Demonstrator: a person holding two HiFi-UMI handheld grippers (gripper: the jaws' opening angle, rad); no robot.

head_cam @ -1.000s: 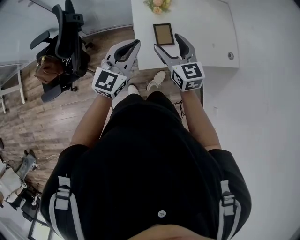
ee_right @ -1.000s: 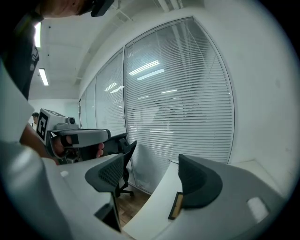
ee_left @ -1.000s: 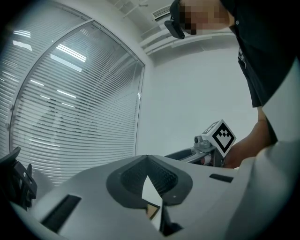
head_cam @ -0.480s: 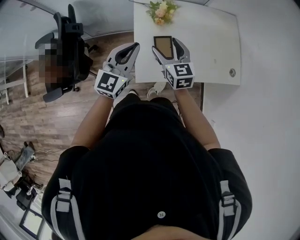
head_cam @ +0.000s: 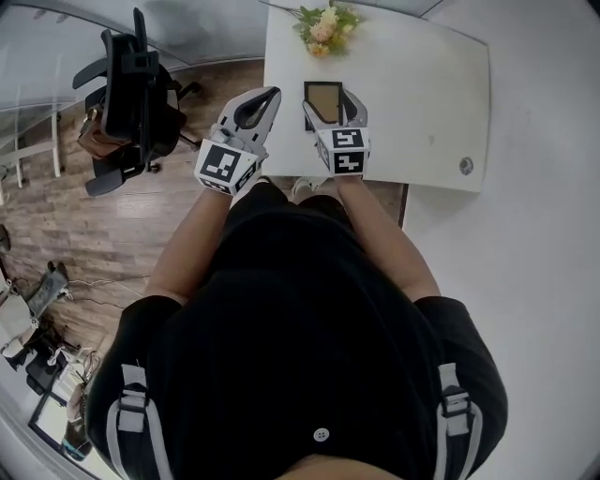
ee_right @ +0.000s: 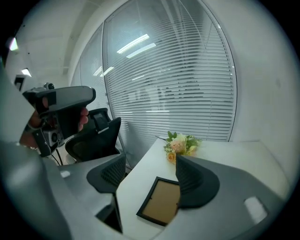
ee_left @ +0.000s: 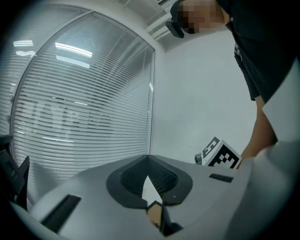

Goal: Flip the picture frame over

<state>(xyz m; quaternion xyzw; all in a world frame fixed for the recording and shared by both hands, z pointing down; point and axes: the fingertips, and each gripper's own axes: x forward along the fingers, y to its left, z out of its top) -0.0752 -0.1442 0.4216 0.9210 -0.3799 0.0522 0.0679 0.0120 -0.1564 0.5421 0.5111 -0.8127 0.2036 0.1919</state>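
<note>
The picture frame (head_cam: 324,97), dark-rimmed with a tan face up, lies flat on the white table (head_cam: 422,84) near its left front corner. My right gripper (head_cam: 328,101) hovers over it with its jaws either side of the frame; they are closing, and the pads do not touch it. In the right gripper view the frame (ee_right: 159,202) lies between and below the fingertips (ee_right: 187,173), and the right jaw hides its right edge. My left gripper (head_cam: 272,94) is shut and empty, held off the table's left edge. Its tips (ee_left: 149,159) meet.
A bunch of flowers (head_cam: 322,26) lies on the table just beyond the frame. A black office chair (head_cam: 131,94) stands on the wood floor to the left. A round grommet (head_cam: 466,165) sits near the table's right front corner. Blinds and a glass wall lie ahead.
Both grippers have moved forward and down toward the table. The right gripper, earlier short of the frame, now straddles it. The left gripper stays shut beside the table edge.
</note>
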